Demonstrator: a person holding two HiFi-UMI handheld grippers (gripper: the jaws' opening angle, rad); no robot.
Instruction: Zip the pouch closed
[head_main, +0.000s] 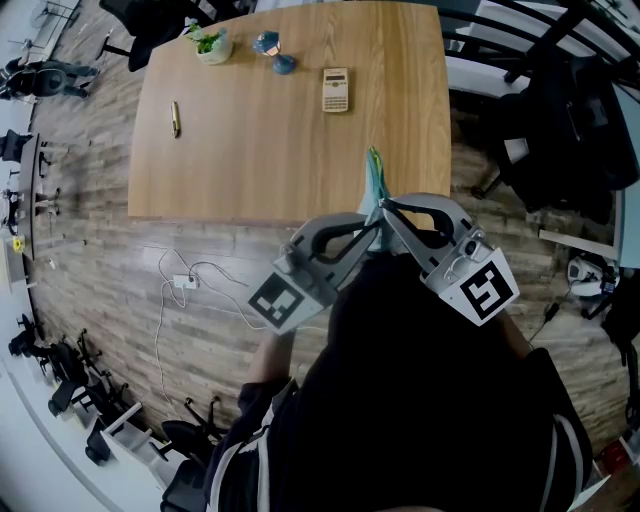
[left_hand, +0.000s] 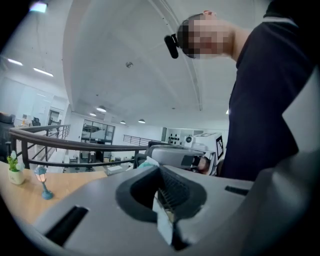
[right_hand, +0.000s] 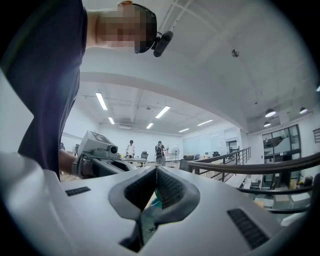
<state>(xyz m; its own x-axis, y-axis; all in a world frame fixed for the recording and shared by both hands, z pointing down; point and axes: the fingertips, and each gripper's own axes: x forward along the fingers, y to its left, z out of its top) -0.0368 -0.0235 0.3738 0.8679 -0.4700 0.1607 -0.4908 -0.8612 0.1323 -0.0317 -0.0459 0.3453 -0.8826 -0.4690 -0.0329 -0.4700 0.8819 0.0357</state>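
Note:
A teal pouch (head_main: 375, 178) sticks out, upright, from between my two grippers, above the table's near edge and close in front of the person's chest. My left gripper (head_main: 376, 224) comes in from the left and is shut on the pouch; in the left gripper view a pale edge of the pouch (left_hand: 164, 223) is pinched between its jaws. Coming in from the right, my right gripper (head_main: 384, 204) is also shut, with teal fabric of the pouch (right_hand: 151, 212) squeezed between its ribbed pads. The two grippers' tips almost touch. The zipper itself is hidden.
The wooden table (head_main: 290, 150) carries a calculator (head_main: 336, 89), a pen (head_main: 175, 118), a small potted plant (head_main: 212, 44) and a blue ornament (head_main: 272, 50), all at its far side. A white power strip with cable (head_main: 185, 282) lies on the floor at left. Office chairs stand around.

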